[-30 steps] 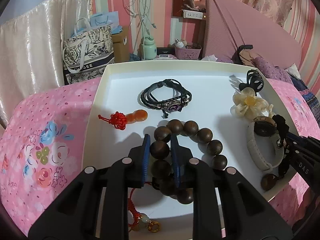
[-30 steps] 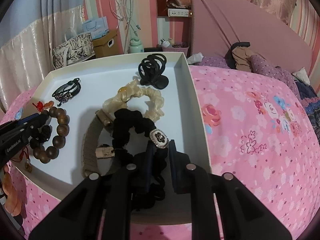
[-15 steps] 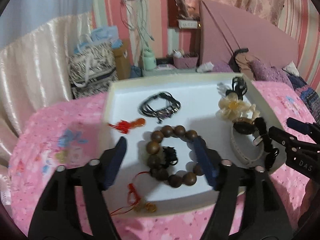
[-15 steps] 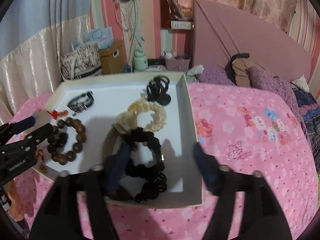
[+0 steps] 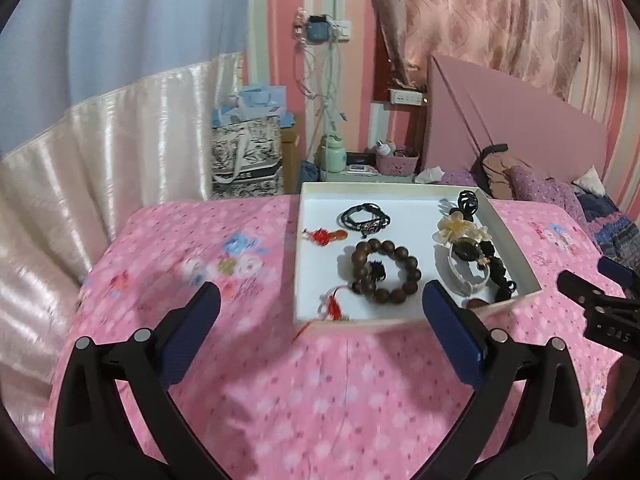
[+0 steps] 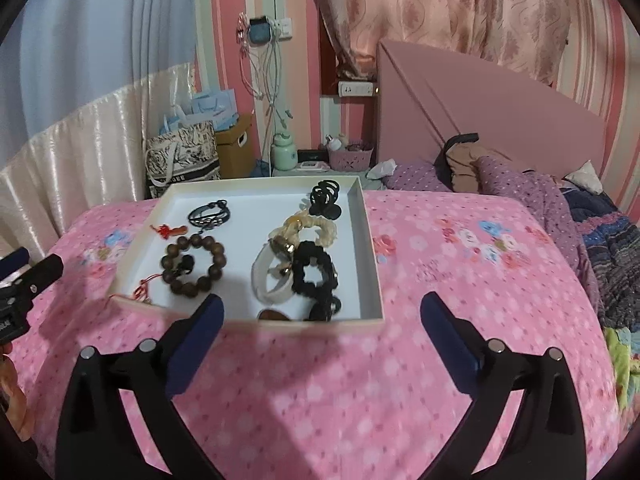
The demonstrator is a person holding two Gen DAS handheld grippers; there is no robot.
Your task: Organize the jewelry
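With both my left hand-held gripper [image 5: 320,308] and right hand-held gripper [image 6: 319,312] just spread and empty, I judge the brown wooden bead bracelet [image 5: 385,275] in the white shallow tray [image 5: 516,248] hard, rolling, best pinched across one bead.

We see the white tray [image 6: 370,248] on the pink bedspread [image 6: 460,280], wooden bead bracelet [image 6: 194,262] at nine o'clock of the black scrunchie [image 6: 314,276] (both inside).

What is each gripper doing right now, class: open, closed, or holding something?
Left gripper: open, nothing between its fingers; jaws have just been opening.
Right gripper: open, holding nothing; jaws have just been opening.
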